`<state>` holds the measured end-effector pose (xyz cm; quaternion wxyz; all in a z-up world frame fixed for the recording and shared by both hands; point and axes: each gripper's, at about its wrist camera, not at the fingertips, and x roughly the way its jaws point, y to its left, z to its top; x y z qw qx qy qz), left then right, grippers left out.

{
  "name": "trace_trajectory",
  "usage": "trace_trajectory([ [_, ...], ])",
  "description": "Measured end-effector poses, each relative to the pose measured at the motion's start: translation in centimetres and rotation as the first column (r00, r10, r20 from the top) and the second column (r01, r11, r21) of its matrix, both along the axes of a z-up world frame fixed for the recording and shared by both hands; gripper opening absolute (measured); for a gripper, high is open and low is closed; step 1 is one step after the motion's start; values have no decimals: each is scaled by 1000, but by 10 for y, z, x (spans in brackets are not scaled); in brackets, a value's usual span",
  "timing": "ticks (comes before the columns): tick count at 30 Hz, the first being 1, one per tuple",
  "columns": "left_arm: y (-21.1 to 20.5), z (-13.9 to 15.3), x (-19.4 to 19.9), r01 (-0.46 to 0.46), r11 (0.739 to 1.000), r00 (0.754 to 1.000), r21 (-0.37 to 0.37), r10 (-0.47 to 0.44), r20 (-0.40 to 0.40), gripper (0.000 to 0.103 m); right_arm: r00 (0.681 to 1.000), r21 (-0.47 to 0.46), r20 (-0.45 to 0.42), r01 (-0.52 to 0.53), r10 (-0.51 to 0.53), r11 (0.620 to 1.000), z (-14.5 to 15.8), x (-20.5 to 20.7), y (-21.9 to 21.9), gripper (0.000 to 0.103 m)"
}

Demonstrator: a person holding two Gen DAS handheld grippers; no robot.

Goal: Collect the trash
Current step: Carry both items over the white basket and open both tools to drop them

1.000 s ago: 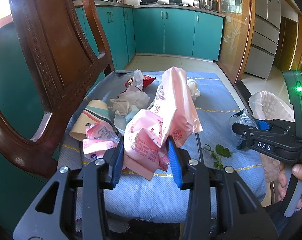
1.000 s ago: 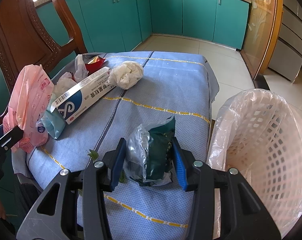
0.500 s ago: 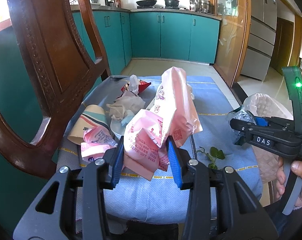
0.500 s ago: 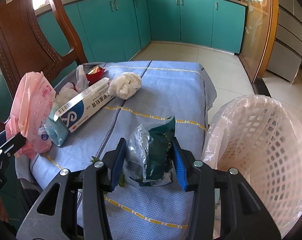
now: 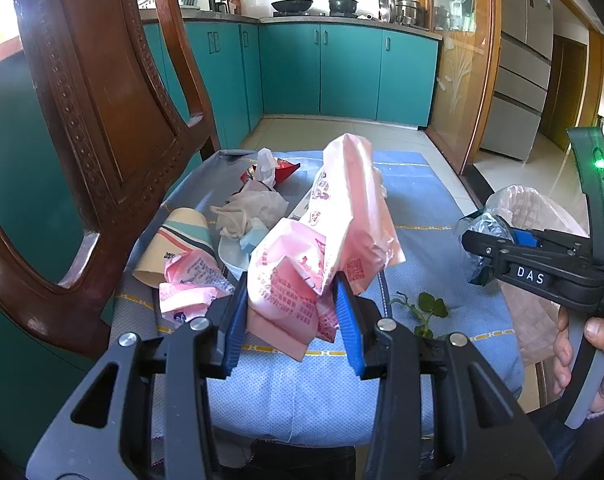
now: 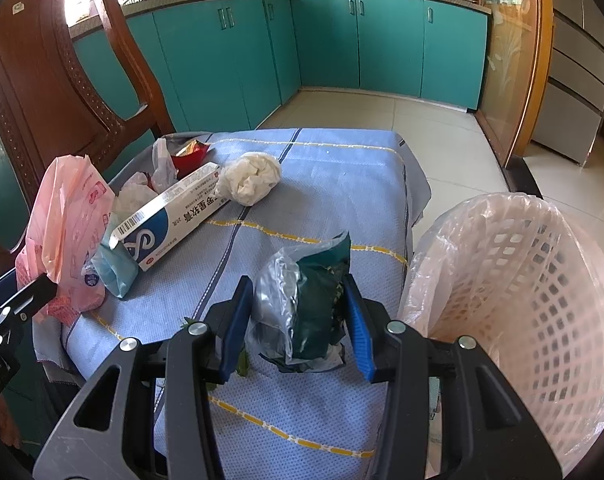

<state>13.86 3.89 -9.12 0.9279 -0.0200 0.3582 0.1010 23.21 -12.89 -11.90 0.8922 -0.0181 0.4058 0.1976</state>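
Now pink bag (image 5: 302, 276) clamped in left gripper (image 5: 292, 312); green wrapper (image 6: 306, 308) in right gripper (image 6: 298, 320).

The left gripper (image 5: 290, 316) has black angular arms, silver round screws and blue pads; the right gripper (image 6: 298, 320) is built alike; its body bears white "DAS" lettering, a grey trigger and a green light.

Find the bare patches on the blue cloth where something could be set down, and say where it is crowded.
Bare: the cloth from the tissue wad to the far and basket-side edges, and the near strip below the yellow line. Crowded: the chair side, with box, pink bag, cup and wrappers.
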Motion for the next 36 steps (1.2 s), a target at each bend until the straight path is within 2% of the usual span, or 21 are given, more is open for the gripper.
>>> trace_trajectory([
  [15, -5, 2, 0, 16, 1000, 1000, -7, -16, 7, 41, 999, 25, 31, 21, -22, 999, 7, -1, -9, 45],
  [19, -13, 5, 4, 59, 997, 998, -43, -58, 20, 41, 996, 91, 70, 48, -54, 995, 20, -7, -33, 45],
  [21, -20, 6, 8, 90, 994, 996, -67, -88, 26, 41, 990, 156, 103, 75, -92, 985, 32, -12, -56, 45],
  [25, -44, 6, 21, 162, 982, 987, -100, -159, 34, 41, 972, 311, 136, 142, -192, 940, 49, -26, -115, 45],
  [28, -73, 8, 33, 238, 963, 971, -123, -235, 39, 41, 947, 290, 131, 246, -292, 925, 49, -33, -157, 45],
  [31, -111, 11, 46, 347, 924, 938, -162, -344, 43, 42, 923, 238, 65, 354, -379, 904, 35, -34, -192, 45],
  [33, -144, 11, 54, 413, 899, 910, -146, -412, 34, 42, 913, 251, 7, 392, -407, 885, 24, -34, -211, 45],
  [36, -179, 5, 62, 470, 873, 881, -133, -472, 19, 42, 907, 284, -39, 413, -420, 865, 16, -36, -228, 45],
])
